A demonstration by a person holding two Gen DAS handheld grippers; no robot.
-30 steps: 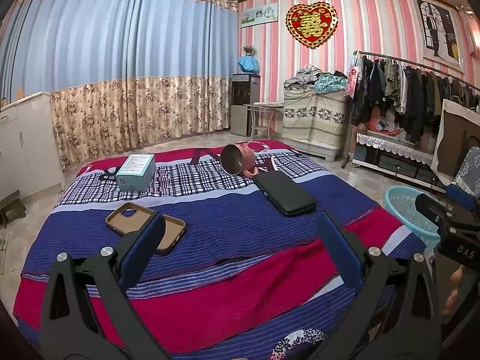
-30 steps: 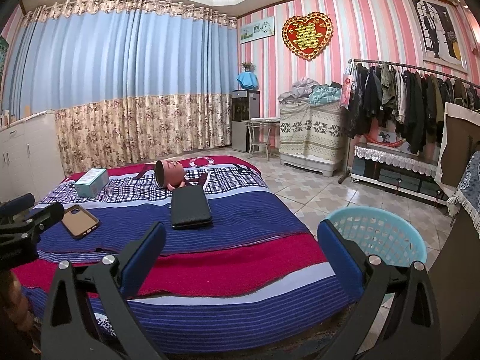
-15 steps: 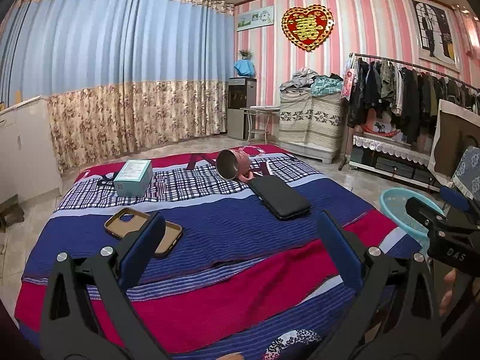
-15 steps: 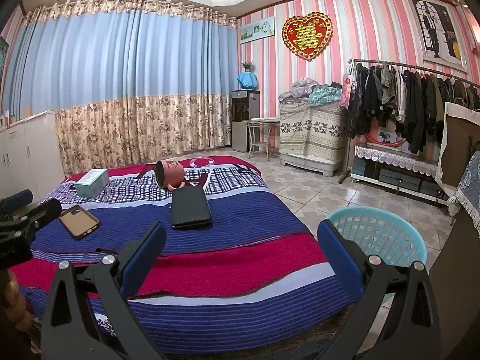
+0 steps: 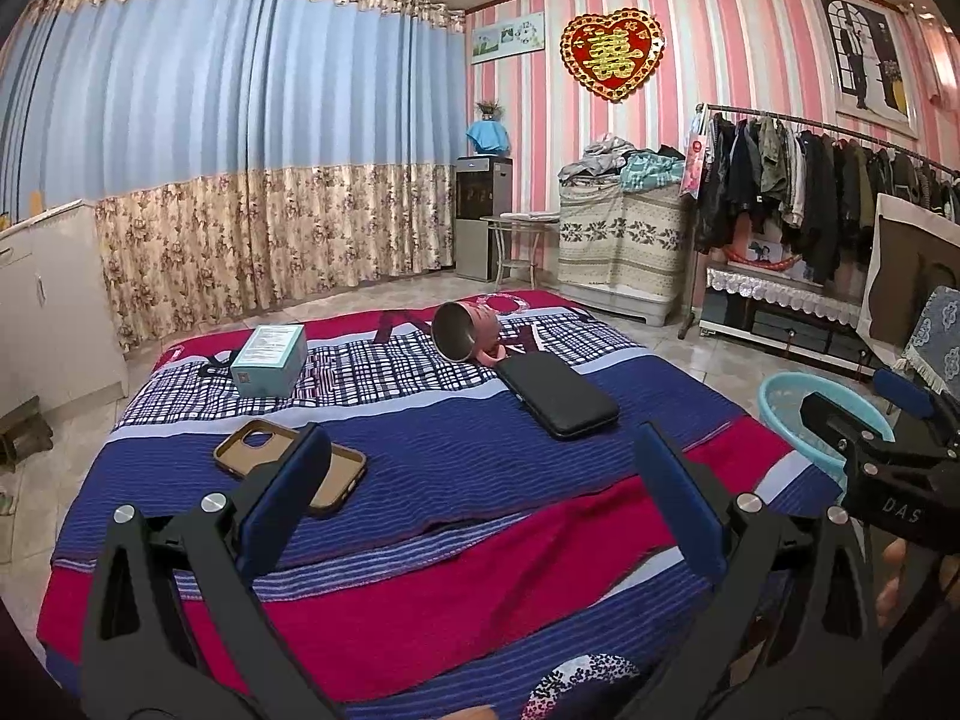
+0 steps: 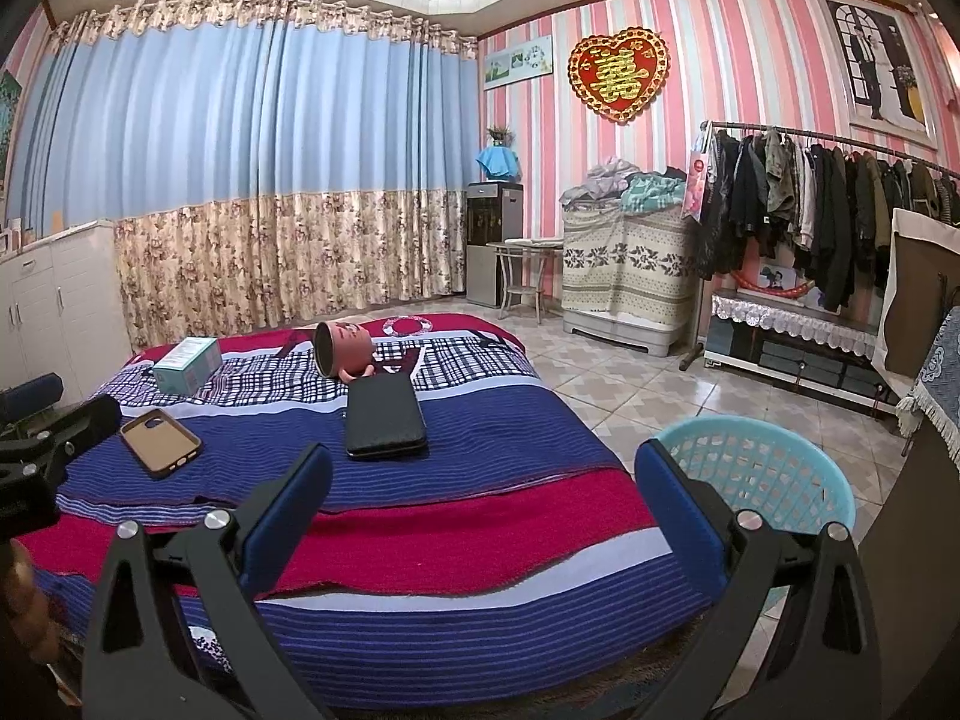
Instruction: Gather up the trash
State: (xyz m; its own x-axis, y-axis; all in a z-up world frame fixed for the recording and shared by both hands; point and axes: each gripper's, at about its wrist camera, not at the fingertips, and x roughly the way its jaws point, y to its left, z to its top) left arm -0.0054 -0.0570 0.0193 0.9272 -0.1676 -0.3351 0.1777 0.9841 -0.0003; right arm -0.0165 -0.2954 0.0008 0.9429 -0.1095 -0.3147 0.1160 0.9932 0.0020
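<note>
left tool (image 5: 480, 468): I have it wide open and empty, hovering over the near end of the bed (image 5: 420, 588)
right tool (image 6: 480, 480): also spread open, nothing between the pads, over the bed's near right corner
things to collect: phone case (image 5: 289, 465), small teal box (image 5: 270, 358), tipped pink mug (image 5: 465, 333) and black wallet (image 5: 558, 396), all lying on the bed, none gripped
nearest piece: the phone case lies ahead and left of my left tool, just past its left pad in that view; I judge the left side is the nearer one for it
long axis: the case runs slantwise across the bed, so I would have to turn the left tool to close across its short side
basket (image 6: 756, 480): on the floor beside the bed's right edge, close under my right tool
open room: bare blanket around the case; the box sits well behind it, and the wallet is far off to the right, so a low approach looks free to me
</note>
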